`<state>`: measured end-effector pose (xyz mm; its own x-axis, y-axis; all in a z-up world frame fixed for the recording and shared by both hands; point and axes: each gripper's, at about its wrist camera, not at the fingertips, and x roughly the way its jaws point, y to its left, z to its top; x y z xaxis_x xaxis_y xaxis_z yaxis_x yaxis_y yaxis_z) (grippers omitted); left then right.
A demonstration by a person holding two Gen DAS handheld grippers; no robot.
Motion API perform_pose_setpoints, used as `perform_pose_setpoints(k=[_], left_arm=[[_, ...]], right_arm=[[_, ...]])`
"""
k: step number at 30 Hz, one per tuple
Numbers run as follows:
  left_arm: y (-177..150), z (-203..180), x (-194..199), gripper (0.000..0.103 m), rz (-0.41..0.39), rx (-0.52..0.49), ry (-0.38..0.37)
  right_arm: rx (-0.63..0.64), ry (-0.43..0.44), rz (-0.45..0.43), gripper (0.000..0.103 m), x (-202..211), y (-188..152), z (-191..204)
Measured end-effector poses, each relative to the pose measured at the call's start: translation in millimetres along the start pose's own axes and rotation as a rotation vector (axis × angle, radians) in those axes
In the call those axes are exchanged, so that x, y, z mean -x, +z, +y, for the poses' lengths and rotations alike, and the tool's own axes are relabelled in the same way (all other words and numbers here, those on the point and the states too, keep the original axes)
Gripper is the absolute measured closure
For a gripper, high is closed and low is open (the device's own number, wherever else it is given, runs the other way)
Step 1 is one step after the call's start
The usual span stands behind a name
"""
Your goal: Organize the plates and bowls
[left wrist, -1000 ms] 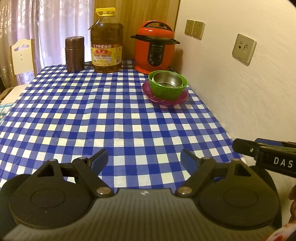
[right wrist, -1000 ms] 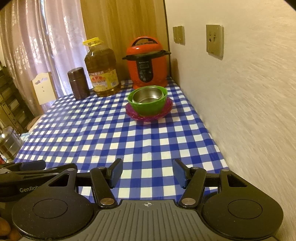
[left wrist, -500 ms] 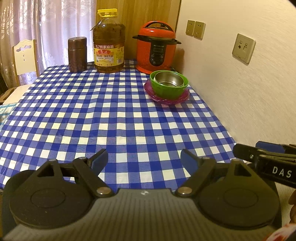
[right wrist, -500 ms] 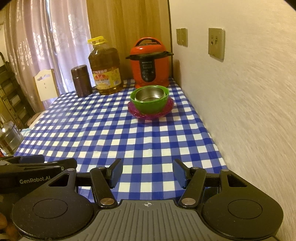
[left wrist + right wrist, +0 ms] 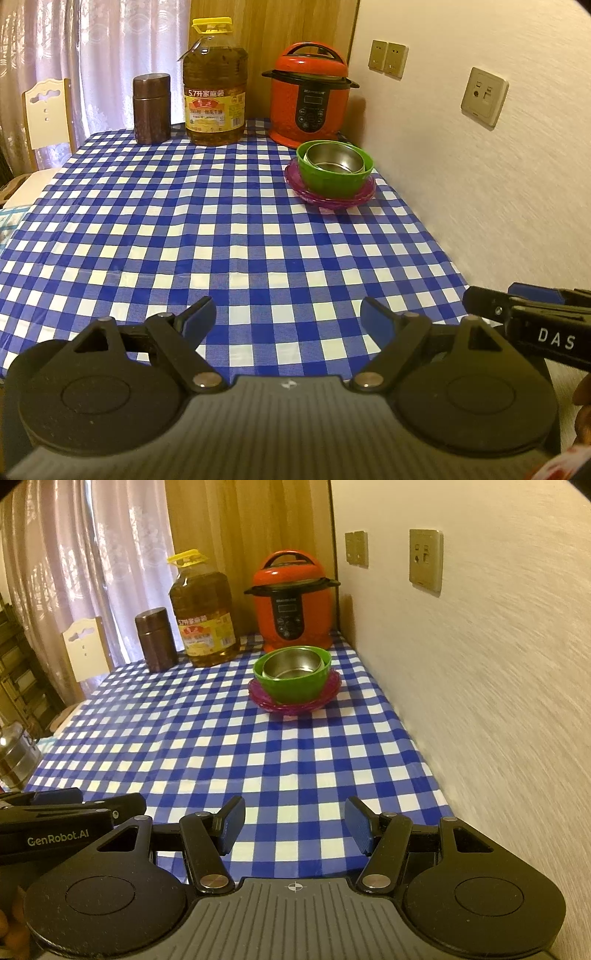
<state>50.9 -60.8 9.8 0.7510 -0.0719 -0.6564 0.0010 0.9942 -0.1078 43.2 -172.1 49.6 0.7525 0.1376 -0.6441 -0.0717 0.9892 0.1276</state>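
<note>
A steel bowl point(image 5: 334, 159) sits inside a green bowl point(image 5: 332, 181), which stands on stacked purple plates point(image 5: 328, 197) at the table's far right by the wall. The stack also shows in the right wrist view: steel bowl point(image 5: 291, 664), green bowl point(image 5: 293, 688), plates point(image 5: 295, 705). My left gripper point(image 5: 288, 320) is open and empty above the table's near edge, far from the stack. My right gripper point(image 5: 295, 821) is open and empty at the near edge, beside the left one.
A red pressure cooker point(image 5: 309, 98), a large oil bottle point(image 5: 215, 85) and a brown canister point(image 5: 151, 108) stand along the back of the blue checked tablecloth point(image 5: 184, 229). The wall point(image 5: 480, 166) runs along the right. A white chair point(image 5: 46, 110) stands at the far left.
Both grippers have drawn back slightly toward the table's near edge and stayed open. The bowl and plate stack has not moved.
</note>
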Motion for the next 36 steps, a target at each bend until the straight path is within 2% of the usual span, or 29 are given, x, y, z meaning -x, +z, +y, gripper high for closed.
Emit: perform_pose_setpoints(k=[36], left_arm=[[1.0, -3.8, -0.5, 0.019, 0.0, -0.005, -0.003]], right_arm=[[0.002, -0.005, -0.006, 0.043, 0.9, -0.9, 1.1]])
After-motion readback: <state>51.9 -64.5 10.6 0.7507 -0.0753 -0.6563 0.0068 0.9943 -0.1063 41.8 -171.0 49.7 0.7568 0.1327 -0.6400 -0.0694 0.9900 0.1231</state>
